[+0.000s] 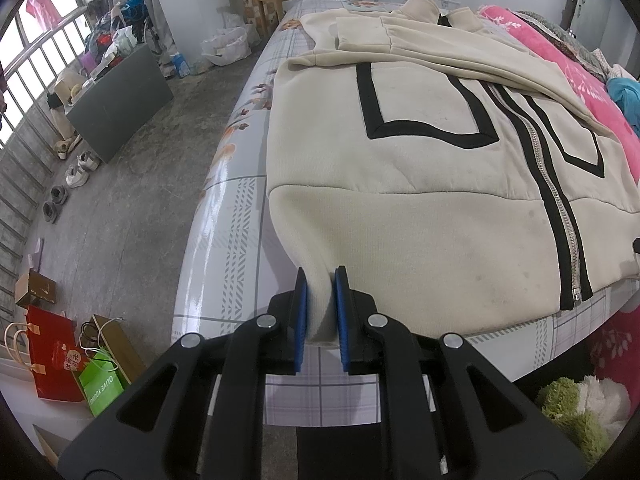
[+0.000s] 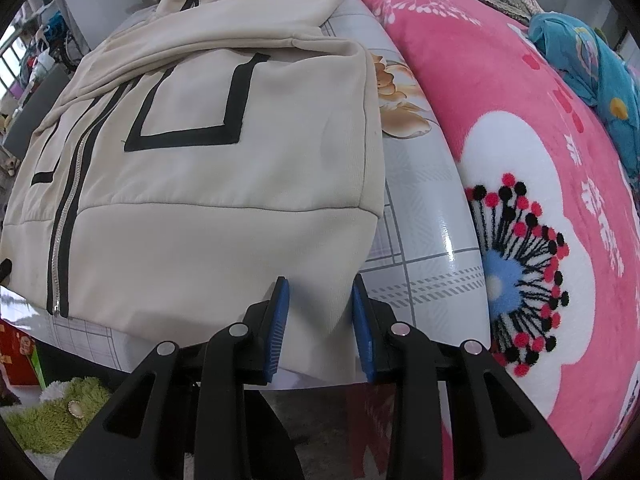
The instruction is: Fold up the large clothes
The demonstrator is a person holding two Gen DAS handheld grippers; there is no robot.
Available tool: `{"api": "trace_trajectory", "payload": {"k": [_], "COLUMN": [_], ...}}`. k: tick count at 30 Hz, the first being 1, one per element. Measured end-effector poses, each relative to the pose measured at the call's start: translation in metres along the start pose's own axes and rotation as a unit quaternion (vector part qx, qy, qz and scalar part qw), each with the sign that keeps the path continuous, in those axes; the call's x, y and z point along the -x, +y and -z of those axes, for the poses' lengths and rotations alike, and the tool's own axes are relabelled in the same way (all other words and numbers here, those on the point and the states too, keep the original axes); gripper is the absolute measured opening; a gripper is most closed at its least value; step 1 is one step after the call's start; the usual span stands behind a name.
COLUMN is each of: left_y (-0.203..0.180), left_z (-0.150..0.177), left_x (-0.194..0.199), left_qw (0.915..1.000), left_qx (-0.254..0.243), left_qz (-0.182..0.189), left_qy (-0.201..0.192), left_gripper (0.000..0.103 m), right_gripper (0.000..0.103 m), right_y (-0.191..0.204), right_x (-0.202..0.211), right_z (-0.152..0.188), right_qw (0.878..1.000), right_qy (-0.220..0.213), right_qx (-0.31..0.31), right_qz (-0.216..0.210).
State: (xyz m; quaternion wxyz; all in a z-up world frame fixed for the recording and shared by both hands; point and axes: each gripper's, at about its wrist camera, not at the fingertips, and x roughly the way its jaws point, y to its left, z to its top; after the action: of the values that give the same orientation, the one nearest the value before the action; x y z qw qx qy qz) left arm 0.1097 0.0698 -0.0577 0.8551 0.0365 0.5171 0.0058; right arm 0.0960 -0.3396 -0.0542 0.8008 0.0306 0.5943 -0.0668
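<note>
Bed (image 1: 224, 240), near edge | my left gripper (image 1: 320, 280) and right gripper (image 2: 320, 292) jaws each clamp a hem corner of the jacket (image 1: 420, 160) | sleeves already folded in, ready for the upward fold

Both cameras sit just behind their fingers, close above the near edge of the bed (image 1: 224, 248), tilted steeply down and facing along it toward the far wall. The left wrist view takes in the floor (image 1: 132, 200); the right, the pink blanket (image 2: 500, 128). Both share the cream jacket (image 1: 420, 168) (zipper and black trim included).
</note>
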Motion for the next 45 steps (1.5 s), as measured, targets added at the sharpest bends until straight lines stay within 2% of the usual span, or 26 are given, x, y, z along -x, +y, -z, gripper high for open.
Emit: {"api": "trace_trajectory", "payload": {"k": [3,6,8,12,16,22,24,26,29,32,35,41,45], "left_y": [-0.002,-0.004,-0.007,-0.009,-0.006,0.007,0.017,0.031,0.04,0.046,0.052,0.057,0.054], "left_z": [0.0,0.002,0.004,0.007,0.012,0.022,0.018,0.004,-0.017,-0.047,-0.072,-0.13,-0.151], "left_x": [0.0,0.001,0.002,0.016,0.041,0.055,0.059,0.064,0.07,0.065,0.053,-0.006,-0.056], "left_qw": [1.0,0.9998,0.9995,0.9982,0.9951,0.9875,0.9823,0.9705,0.9542,0.9394,0.9331,0.9417,0.9495], "left_qx": [-0.003,-0.015,-0.023,-0.039,-0.055,-0.032,-0.003,0.037,0.067,0.095,0.118,0.152,0.158], "left_qz": [-0.003,-0.008,-0.012,-0.006,0.051,0.151,0.185,0.234,0.283,0.317,0.326,0.295,0.27], "left_qy": [-0.003,-0.01,-0.019,-0.045,-0.064,-0.03,-0.031,-0.044,-0.069,-0.089,-0.095,-0.057,-0.026], "left_gripper": [0.013,0.012,0.009,0.008,0.007,0.007,0.007,0.007,0.007,0.007,0.007,0.007,0.008], "right_gripper": [0.03,0.022,0.012,0.008,0.008,0.008,0.008,0.007,0.007,0.007,0.006,0.006,0.006], "right_y": [0.001,0.005,0.01,0.01,0.001,-0.028,-0.038,-0.044,-0.041,-0.034,-0.031,-0.032,-0.031], "right_x": [0.001,0.002,0.004,0.01,0.024,0.044,0.052,0.065,0.078,0.085,0.083,0.052,0.009], "right_z": [0.003,0.006,0.007,0.01,0.014,0.015,0.011,0.001,-0.015,-0.041,-0.064,-0.125,-0.156], "right_qw": [1.0,1.0,0.999,0.999,0.998,0.998,0.997,0.992,0.987,0.984,0.981,0.977,0.979], "right_qy": [-0.005,-0.012,-0.019,-0.031,-0.041,-0.053,-0.063,-0.083,-0.111,-0.138,-0.154,-0.159,-0.132], "right_qx": [0.008,0.017,0.029,0.036,0.04,0.01,-0.014,-0.031,-0.036,-0.03,-0.036,-0.068,-0.093], "right_qz": [0.005,0.007,0.016,0.016,0.008,-0.013,-0.049,-0.085,-0.112,-0.112,-0.117,-0.127,-0.127]}}
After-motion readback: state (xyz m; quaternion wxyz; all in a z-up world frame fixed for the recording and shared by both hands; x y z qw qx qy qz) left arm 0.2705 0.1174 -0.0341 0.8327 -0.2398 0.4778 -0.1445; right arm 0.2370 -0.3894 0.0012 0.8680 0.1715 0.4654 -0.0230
